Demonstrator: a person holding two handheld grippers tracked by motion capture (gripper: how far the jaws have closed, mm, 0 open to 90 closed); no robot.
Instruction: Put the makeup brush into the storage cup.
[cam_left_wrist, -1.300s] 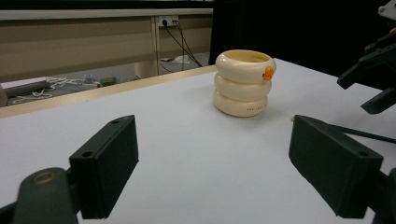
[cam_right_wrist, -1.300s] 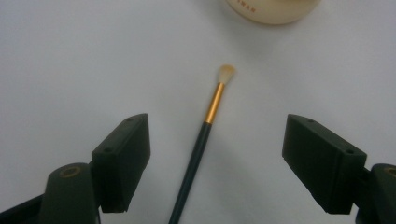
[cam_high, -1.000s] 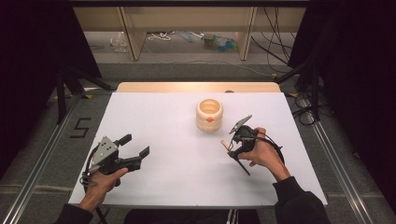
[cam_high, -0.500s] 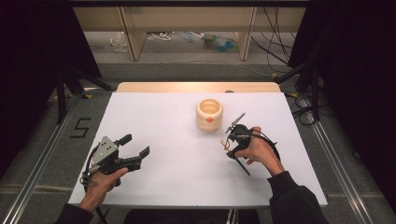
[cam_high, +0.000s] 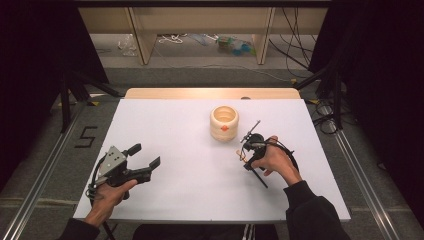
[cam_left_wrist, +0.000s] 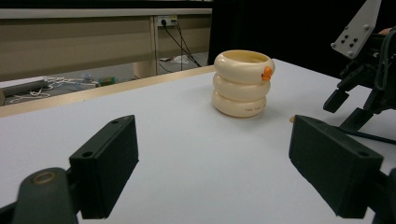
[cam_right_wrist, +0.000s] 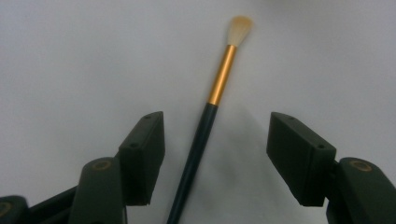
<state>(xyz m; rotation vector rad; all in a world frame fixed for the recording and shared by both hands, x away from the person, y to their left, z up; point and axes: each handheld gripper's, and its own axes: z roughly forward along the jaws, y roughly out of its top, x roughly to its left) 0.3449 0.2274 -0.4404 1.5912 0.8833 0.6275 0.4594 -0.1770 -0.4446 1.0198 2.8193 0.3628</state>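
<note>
Right gripper (cam_right_wrist: 215, 163), jaws apart, straddles the dark-handled, gold-ferruled paintbrush (cam_right_wrist: 210, 116) lying on the white table (cam_high: 175, 130), apparently ready to grasp; left gripper (cam_left_wrist: 210, 172) idles, jaws apart.

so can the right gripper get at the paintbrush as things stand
Probably yes. The right gripper is open with its jaws either side of the paintbrush lying on the table, and nothing sits between them.

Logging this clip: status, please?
Left gripper open, idle. Right gripper open, fingers either side of the paintbrush on the table. Ringed cup beyond, nothing blocking.
</note>
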